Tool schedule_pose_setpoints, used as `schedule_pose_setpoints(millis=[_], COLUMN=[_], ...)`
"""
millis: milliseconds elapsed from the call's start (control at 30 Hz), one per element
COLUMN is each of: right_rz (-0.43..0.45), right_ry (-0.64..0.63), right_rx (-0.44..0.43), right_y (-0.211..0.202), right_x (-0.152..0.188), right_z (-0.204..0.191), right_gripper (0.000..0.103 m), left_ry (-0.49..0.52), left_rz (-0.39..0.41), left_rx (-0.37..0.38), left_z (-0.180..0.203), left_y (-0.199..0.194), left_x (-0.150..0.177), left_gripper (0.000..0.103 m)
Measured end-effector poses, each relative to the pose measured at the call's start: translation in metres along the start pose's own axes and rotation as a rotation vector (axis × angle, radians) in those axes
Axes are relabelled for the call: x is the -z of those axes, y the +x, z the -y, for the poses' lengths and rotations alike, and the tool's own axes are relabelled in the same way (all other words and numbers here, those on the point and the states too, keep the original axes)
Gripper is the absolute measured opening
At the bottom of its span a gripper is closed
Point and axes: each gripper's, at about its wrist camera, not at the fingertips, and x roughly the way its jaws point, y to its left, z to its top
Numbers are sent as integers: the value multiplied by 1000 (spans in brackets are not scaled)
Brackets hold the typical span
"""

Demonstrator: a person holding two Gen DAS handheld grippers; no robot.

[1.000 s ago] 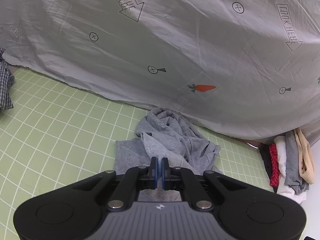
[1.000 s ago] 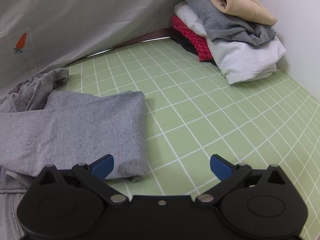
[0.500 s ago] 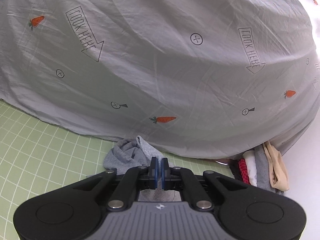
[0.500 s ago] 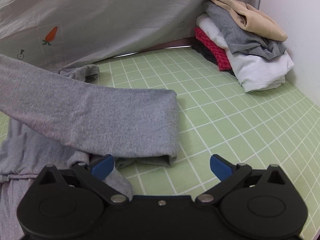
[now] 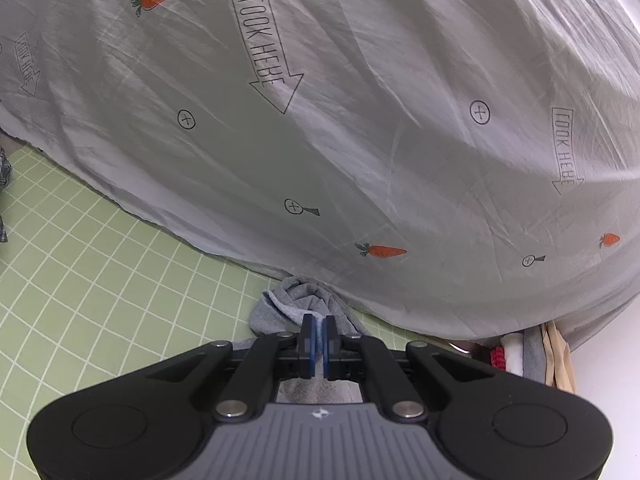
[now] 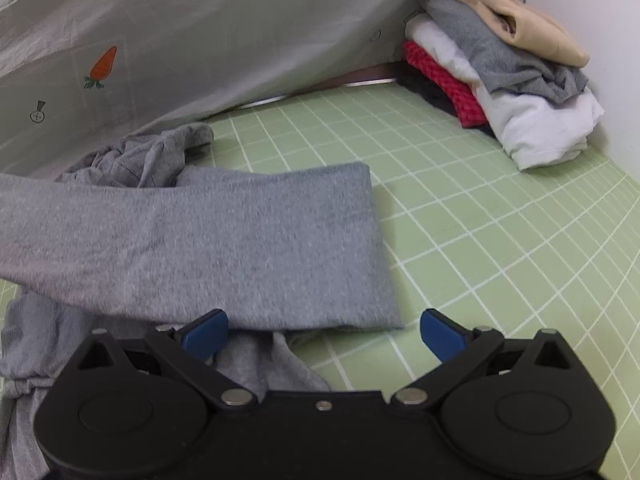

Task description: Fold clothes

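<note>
A grey long-sleeved garment (image 6: 224, 240) lies on the green grid mat (image 6: 480, 240). One grey sleeve stretches from the left edge across the middle of the right wrist view, lifted at its left end. The rest is bunched near the sheet (image 6: 152, 152). My left gripper (image 5: 319, 340) is shut on a fold of this grey garment (image 5: 296, 308), whose cloth shows between the blue pads. My right gripper (image 6: 320, 332) stands open just above the sleeve's near edge, with nothing pressed between its blue fingertips (image 6: 440, 336).
A large grey sheet (image 5: 360, 120) printed with carrots and arrows hangs behind the mat. A stack of folded clothes (image 6: 500, 68) sits at the far right corner against a white wall (image 6: 592, 8). A checked cloth (image 5: 3, 172) shows at the left edge.
The left gripper has lifted and swung, drawing the grey sleeve up and across. In the right wrist view the sleeve now spreads wider and the folded stack has shifted right.
</note>
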Motion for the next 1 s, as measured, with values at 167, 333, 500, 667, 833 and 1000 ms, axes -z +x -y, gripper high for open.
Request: schedule_pose_setpoints(millis=[167, 333, 500, 667, 833, 1000], right_rz=[52, 4, -33, -58, -95, -91], right_ry=[6, -52, -70, -17, 50, 66], right_rx=[-51, -104, -95, -57, -46, -48], right_y=[-13, -7, 5, 17, 32, 33], right_x=[-6, 2, 8, 9, 10, 13], right_z=[-7, -21, -27, -18, -4, 0], right_gripper=[103, 103, 103, 103, 103, 103], left_ry=[-25, -30, -5, 7, -6, -16], left_rz=[4, -7, -5, -2, 27, 100], left_rx=[-7, -17, -30, -40, -37, -34], left_z=[-3, -3, 0, 1, -3, -8], left_y=[3, 4, 1, -2, -7, -25], left_x=[2, 9, 11, 14, 9, -7], left_gripper=[3, 3, 3, 3, 3, 3])
